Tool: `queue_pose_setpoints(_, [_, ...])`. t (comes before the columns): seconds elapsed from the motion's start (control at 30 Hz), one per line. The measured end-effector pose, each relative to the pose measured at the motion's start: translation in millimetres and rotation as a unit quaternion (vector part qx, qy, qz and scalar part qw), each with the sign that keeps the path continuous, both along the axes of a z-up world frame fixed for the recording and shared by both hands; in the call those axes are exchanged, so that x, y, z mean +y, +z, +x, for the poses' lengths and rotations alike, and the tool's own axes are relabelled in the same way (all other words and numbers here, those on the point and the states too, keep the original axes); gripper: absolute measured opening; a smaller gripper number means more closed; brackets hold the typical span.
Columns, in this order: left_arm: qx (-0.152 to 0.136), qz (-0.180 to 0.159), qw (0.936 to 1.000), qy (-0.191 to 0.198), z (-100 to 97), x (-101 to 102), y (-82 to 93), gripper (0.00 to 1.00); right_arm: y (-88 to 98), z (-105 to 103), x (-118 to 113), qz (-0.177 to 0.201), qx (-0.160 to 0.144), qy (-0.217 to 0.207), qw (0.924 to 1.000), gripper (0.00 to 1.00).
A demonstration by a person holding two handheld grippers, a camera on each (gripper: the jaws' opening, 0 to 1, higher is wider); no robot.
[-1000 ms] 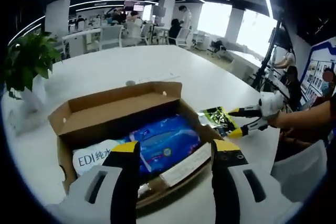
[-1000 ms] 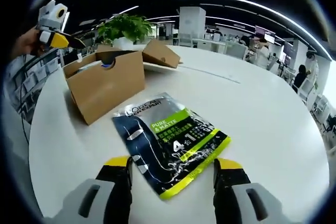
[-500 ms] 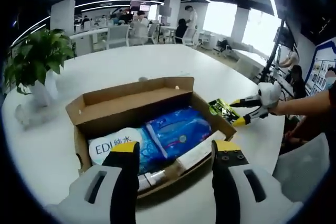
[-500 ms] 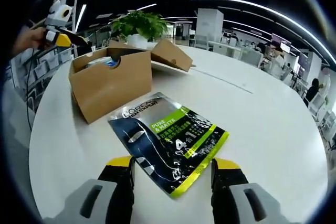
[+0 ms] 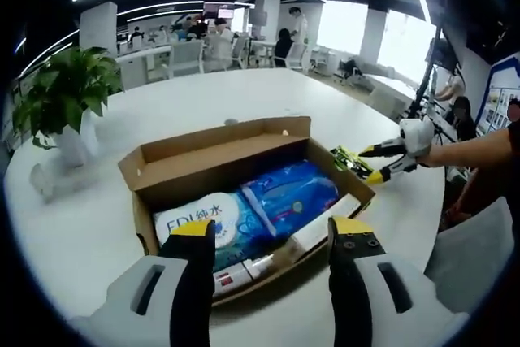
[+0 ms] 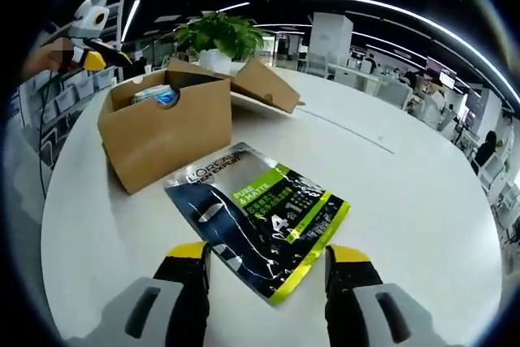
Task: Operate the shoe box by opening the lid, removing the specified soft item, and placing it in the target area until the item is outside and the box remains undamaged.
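The shoe box (image 5: 244, 170) is seen open on the white bench (image 5: 162, 103), its lid folded back on the far side and its long axis running left to right in the left gripper view. Blue soft packs (image 5: 284, 201) and a white pack (image 5: 195, 219) lie inside it. A dark sachet (image 6: 258, 215) with green trim lies flat on the bench just beside the box, its long axis running diagonally from the box toward the right gripper (image 6: 266, 262), whose jaws are spread wide and hold nothing. The left gripper (image 5: 268, 237) is held over the box's near edge, jaws wide and unloaded. A potted plant (image 5: 63, 95) stands left of the box. Compared with a second ago, the left gripper view takes in more of the box, while the sachet is unmoved.
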State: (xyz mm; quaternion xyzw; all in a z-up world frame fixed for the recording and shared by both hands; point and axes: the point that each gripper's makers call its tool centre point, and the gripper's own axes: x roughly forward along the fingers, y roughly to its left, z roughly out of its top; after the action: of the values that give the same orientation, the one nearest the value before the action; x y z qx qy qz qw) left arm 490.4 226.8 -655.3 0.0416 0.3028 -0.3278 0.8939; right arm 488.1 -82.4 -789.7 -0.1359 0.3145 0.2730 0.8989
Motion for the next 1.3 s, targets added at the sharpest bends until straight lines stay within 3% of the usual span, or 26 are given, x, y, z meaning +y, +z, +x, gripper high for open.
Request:
queue_pose_setpoints(0.83, [-0.006,0.002,1.0,-0.003,-3.4,9,0.4,0.56,-0.4,-7,2,0.001,0.003,-0.016,0.9999,0.53])
queue_pose_setpoints(1.3, [-0.02,0.009,0.9997,-0.008,0.5,22,12.8,0.56,28.2,-15,0,-0.005,-0.011,-0.006,0.9999,0.55])
